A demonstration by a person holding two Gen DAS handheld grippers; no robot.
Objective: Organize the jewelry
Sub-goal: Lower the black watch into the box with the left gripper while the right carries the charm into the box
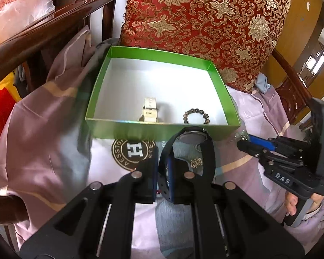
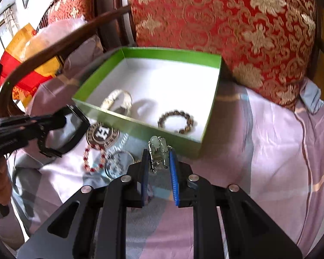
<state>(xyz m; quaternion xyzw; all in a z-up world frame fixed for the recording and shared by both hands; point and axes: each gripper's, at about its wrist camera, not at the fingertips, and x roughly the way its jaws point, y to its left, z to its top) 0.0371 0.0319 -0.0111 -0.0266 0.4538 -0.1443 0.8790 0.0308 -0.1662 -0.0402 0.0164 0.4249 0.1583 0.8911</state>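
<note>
The left gripper (image 1: 162, 179) is clamped on the strap of a black watch (image 1: 192, 149), whose face hangs just short of the green box (image 1: 162, 129). The right gripper (image 2: 158, 168) pinches a pale green beaded piece (image 2: 158, 149) just before the box's near wall. Inside lie a white watch (image 2: 118, 102) and a brown bead bracelet (image 2: 176, 120). A red bead bracelet (image 2: 94, 159) rests on the bedsheet (image 2: 270, 140).
</note>
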